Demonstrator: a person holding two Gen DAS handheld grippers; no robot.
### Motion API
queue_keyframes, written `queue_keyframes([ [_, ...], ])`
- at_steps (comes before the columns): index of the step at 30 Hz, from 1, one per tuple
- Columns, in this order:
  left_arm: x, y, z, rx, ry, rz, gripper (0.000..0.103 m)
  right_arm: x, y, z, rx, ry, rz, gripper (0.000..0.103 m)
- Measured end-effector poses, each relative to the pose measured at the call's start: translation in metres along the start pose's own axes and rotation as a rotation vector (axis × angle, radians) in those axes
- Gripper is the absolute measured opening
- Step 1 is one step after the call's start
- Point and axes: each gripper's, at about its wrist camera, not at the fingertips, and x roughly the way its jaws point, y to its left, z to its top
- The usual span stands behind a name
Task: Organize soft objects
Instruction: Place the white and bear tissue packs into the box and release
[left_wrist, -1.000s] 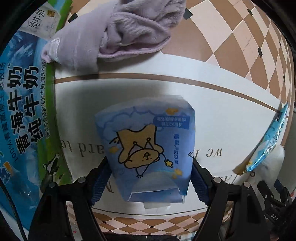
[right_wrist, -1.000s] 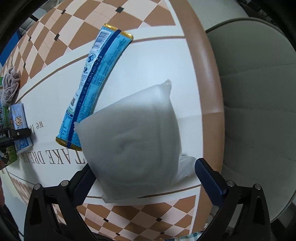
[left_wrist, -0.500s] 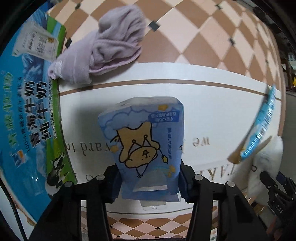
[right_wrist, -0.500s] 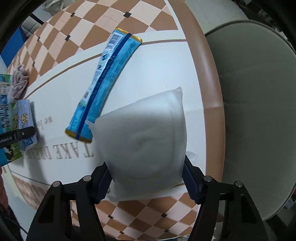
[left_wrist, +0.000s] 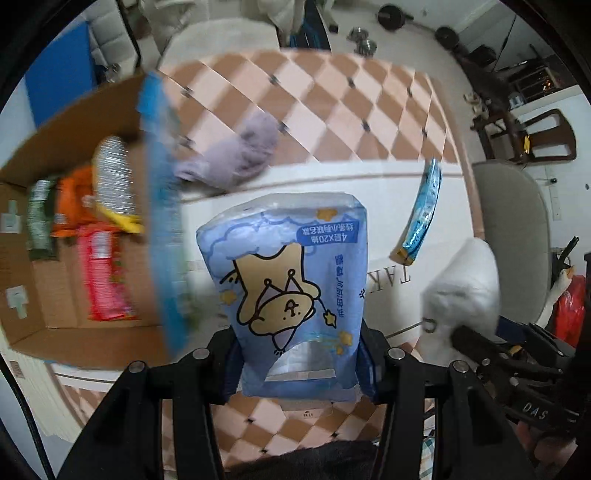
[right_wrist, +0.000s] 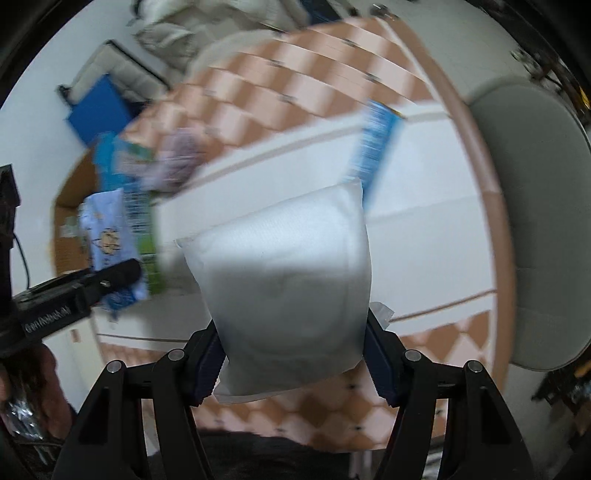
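Note:
My left gripper (left_wrist: 300, 363) is shut on a blue tissue pack (left_wrist: 291, 280) with a cartoon bear and holds it lifted above the table. My right gripper (right_wrist: 293, 360) is shut on a white soft pouch (right_wrist: 284, 280), also lifted; it shows in the left wrist view (left_wrist: 461, 284) at the right. A crumpled lilac towel (left_wrist: 236, 155) lies on the table beyond the tissue pack. A long blue packet (left_wrist: 423, 214) lies on the white mat at the right.
An open cardboard box (left_wrist: 74, 236) at the left holds several snack packs. A cushioned chair (right_wrist: 535, 221) stands at the table's right edge. The checkered table (left_wrist: 332, 107) stretches behind.
Both grippers closed on their packs, then lifted them off the table and pulled back. The open box came into the left wrist view.

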Motion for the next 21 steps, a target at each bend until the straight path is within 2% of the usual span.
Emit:
queue_keyframes([
  [5,-0.058,0.078,-0.009,-0.023,-0.058,0.039,0.047,0.000,0.123,-0.003,-0.099,-0.045,0.076,0.069],
  [10,-0.070,0.178,0.003,-0.108,-0.035,0.097,0.047,0.025,0.235,0.003,-0.153,-0.042,0.167,0.069],
  [13,-0.062,0.244,0.011,-0.182,0.013,0.127,0.047,0.059,0.300,0.010,-0.184,-0.027,0.164,0.069],
  [18,-0.042,0.316,0.023,-0.246,0.096,0.154,0.047,0.124,0.367,0.021,-0.180,0.048,0.130,0.069],
  [21,-0.030,0.337,0.025,-0.248,0.133,0.150,0.047,0.151,0.384,0.024,-0.169,0.082,0.114,0.069],
])
